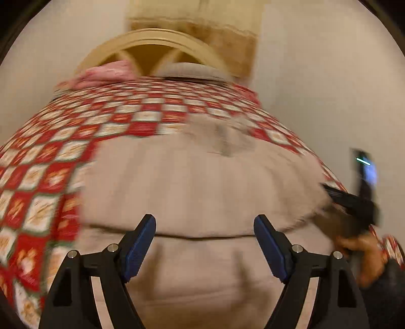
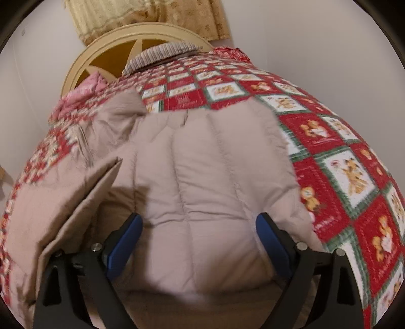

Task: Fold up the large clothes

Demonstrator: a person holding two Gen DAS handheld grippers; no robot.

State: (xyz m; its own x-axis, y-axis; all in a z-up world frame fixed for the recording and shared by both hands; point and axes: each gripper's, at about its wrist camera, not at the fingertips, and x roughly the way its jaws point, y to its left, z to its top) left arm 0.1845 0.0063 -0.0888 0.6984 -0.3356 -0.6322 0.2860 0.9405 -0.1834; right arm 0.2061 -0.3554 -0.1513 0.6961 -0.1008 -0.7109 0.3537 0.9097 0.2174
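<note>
— On the bed (image 2: 336,141), what is that big soft thing?

— It is a puffy beige coat (image 2: 202,172). It lies flat on the red and white blanket (image 2: 329,164) with little pictures in squares. The coat has long puffy lines sewn down it.

— Where is the left gripper (image 1: 205,243)?

— It hangs just over the near part of the coat. Its two blue fingers (image 1: 140,243) are wide apart and nothing is between them. That picture is blurry.

— And the right gripper (image 2: 200,243)?

— It is over the near end of the coat too. Its blue fingers (image 2: 272,243) are also wide apart and hold nothing. A flat fold of the coat sticks up just beside its left finger.

— Can you see one gripper from the other?

— Yes. In the left view the right gripper shows at the right edge, by the side of the coat, with the person's hand (image 1: 364,255) on it.

— What is at the far end of the bed?

— A round cream headboard (image 2: 141,33), a striped pillow (image 2: 164,54), and some pink cloth (image 2: 83,92). A gold curtain (image 2: 141,15) hangs on the wall behind.
</note>
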